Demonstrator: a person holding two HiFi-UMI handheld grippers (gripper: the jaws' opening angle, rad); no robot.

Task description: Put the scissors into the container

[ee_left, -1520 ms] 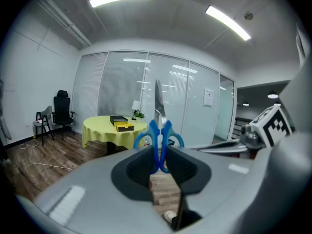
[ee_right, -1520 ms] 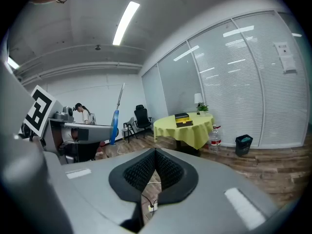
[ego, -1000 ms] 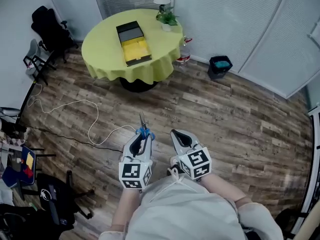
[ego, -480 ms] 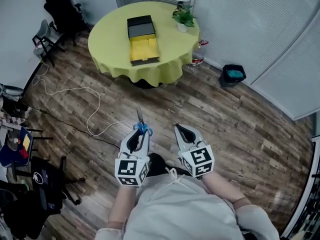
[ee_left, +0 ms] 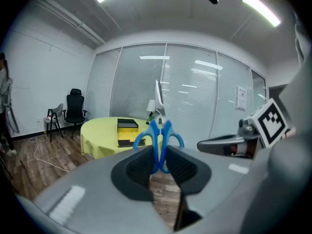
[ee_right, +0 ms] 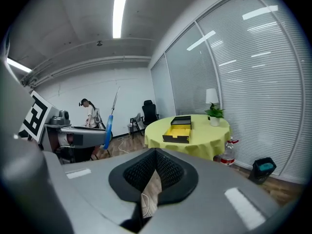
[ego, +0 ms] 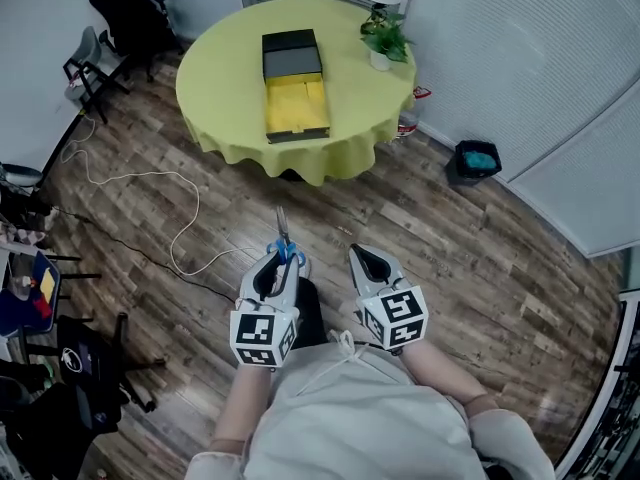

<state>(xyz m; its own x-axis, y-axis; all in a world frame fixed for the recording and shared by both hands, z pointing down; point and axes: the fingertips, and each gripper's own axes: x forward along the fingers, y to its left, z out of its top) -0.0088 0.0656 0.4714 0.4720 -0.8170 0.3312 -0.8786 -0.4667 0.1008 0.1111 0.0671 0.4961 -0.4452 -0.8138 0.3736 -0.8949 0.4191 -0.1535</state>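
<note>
**A:** What is changing out there?

**B:** The table [ego: 225, 78] is coming closer than it was a second ago and growing larger ahead of both tongs. I am walking toward it, and the tongs are keeping their place in front of me.

**A:** And the scissors?

**B:** The scissors [ee_left: 159, 139] are sitting in my left tongs [ego: 281, 266]. The pads are pinching the near end of the blue handle loops from both sides, and the blades are pointing away, straight ahead of the tips. The right tongs [ego: 364, 265] are travelling just beside the left, jaws closed together on nothing.

**A:** How are they going to handle?

**B:** I am judging them light and stiff. The plastic loops are looking smooth, though, and the blades are reaching far out, so they may be pivoting in the pinch if I swing. A hold across the loops nearer the pivot would be steadier. This one is looking good enough for a slow carry.

**A:** Where is the container?

**B:** The container [ego: 295, 106], a black box with a yellow inside, is lying open on the table, well ahead of the tongs. A potted plant [ego: 385, 40] is standing ahead and to the right. Nothing is going in yet.
</note>
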